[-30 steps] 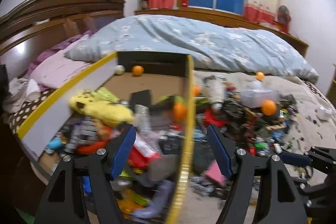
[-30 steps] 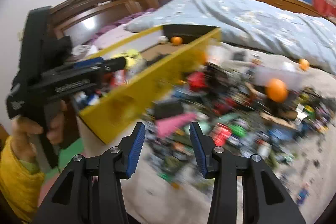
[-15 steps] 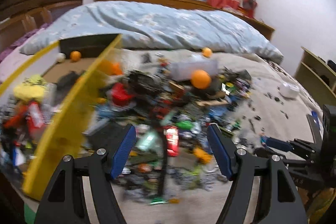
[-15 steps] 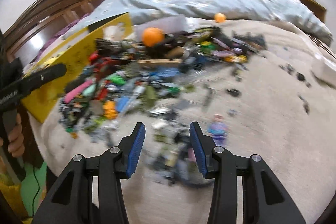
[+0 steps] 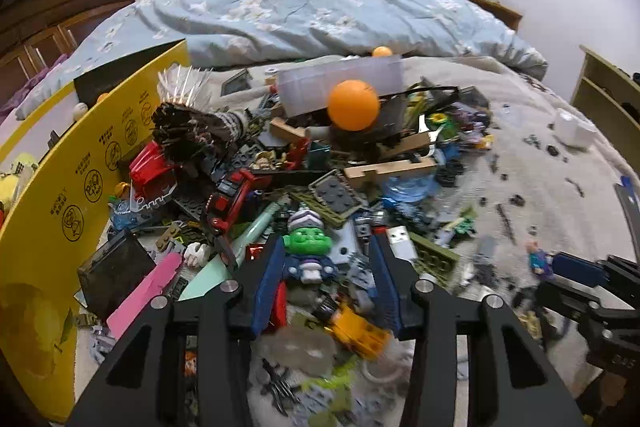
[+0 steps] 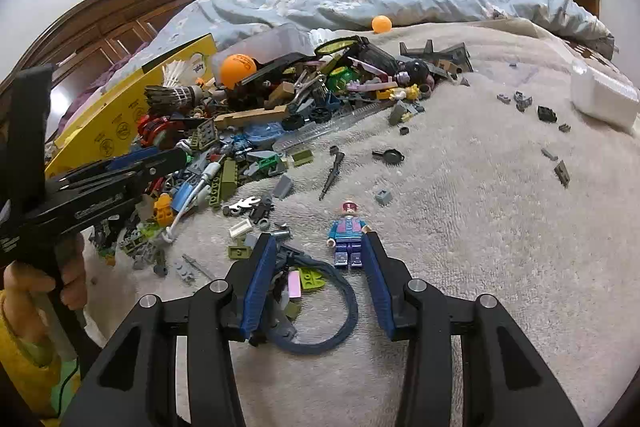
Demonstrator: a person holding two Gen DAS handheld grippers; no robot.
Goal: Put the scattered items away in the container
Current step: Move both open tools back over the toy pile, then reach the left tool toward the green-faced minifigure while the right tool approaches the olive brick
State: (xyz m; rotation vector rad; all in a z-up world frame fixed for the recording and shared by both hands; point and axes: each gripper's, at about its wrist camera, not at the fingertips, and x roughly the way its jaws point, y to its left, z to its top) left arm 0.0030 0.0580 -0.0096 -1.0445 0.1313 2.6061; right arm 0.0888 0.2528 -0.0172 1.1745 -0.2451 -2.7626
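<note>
A heap of toy bricks and small toys (image 5: 320,187) lies on the grey bedspread beside the yellow cardboard box (image 5: 80,187). My left gripper (image 5: 326,245) hangs low over the heap. Its jaws are closing around a green-faced toy figure (image 5: 308,247), and a gap still shows beside the right pad. In the right wrist view my right gripper (image 6: 318,243) stands open just above the blanket. A blue-and-purple minifigure (image 6: 348,239) lies flat between its fingers, close to the right one. A dark blue cord loop (image 6: 340,307) lies under it. The left gripper (image 6: 160,163) and the box (image 6: 120,123) appear at the left.
An orange ball (image 5: 353,105) and a black-feathered shuttlecock (image 5: 192,131) top the heap. A white foam block (image 6: 604,99) sits at the right, with small loose bricks scattered across the blanket. The blue quilt (image 5: 320,15) rises behind. A hand in a yellow sleeve (image 6: 24,291) holds the left gripper.
Both views swung from the yellow box to the heap and sank lower. The left jaws narrowed around the green-faced figure. The right gripper settled over the minifigure with its gap unchanged.
</note>
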